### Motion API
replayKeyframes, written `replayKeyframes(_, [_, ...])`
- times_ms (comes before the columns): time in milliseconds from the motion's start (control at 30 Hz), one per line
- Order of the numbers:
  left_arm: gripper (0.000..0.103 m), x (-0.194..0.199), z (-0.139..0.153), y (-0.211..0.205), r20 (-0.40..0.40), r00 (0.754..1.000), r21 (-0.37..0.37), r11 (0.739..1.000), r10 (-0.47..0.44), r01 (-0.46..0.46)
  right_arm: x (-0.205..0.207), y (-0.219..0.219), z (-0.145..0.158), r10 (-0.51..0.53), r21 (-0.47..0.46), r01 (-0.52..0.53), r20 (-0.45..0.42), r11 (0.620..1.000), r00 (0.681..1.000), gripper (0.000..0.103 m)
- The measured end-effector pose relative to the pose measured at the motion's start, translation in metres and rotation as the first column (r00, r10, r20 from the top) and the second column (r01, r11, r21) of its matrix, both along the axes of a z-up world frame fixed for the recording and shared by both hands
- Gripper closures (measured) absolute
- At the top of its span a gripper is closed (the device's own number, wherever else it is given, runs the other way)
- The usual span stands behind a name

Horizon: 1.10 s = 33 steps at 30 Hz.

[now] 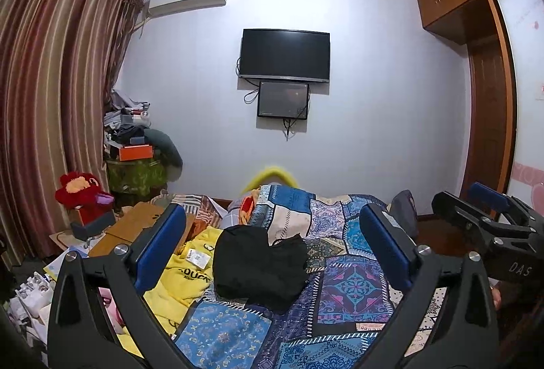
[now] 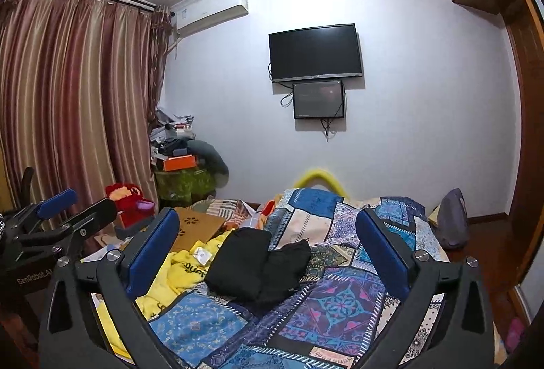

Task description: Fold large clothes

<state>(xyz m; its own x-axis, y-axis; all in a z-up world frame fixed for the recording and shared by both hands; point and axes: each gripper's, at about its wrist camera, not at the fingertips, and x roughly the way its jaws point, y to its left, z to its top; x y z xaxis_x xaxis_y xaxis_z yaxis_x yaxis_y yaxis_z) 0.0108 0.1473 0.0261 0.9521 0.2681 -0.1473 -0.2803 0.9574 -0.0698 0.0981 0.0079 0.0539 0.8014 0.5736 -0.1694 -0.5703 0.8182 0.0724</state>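
Folded black garment (image 1: 260,262), lengthwise away from camera

Dim, bluish indoor light; sharp focus, edges fisheye-warped.

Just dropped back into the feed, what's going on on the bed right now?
A person is holding a gripper in each hand over the bed, and both the left gripper and right gripper are wide open and empty. A black garment lies bundled on the patchwork quilt, touched by neither gripper. It looks roughly folded, with one part flopped to its right. A yellow garment lies crumpled beside it, on its left, not yet folded.
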Motion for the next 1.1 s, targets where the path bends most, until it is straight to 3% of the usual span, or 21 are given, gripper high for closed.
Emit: replayKeyframes(1100, [0.000, 0.012, -0.009, 0.001, -0.050, 0.999, -0.009, 1.000, 0.015, -0.016, -0.005, -0.006, 0.005, 0.007, -0.006, -0.007, -0.053, 1.000, 0.999, 0.000])
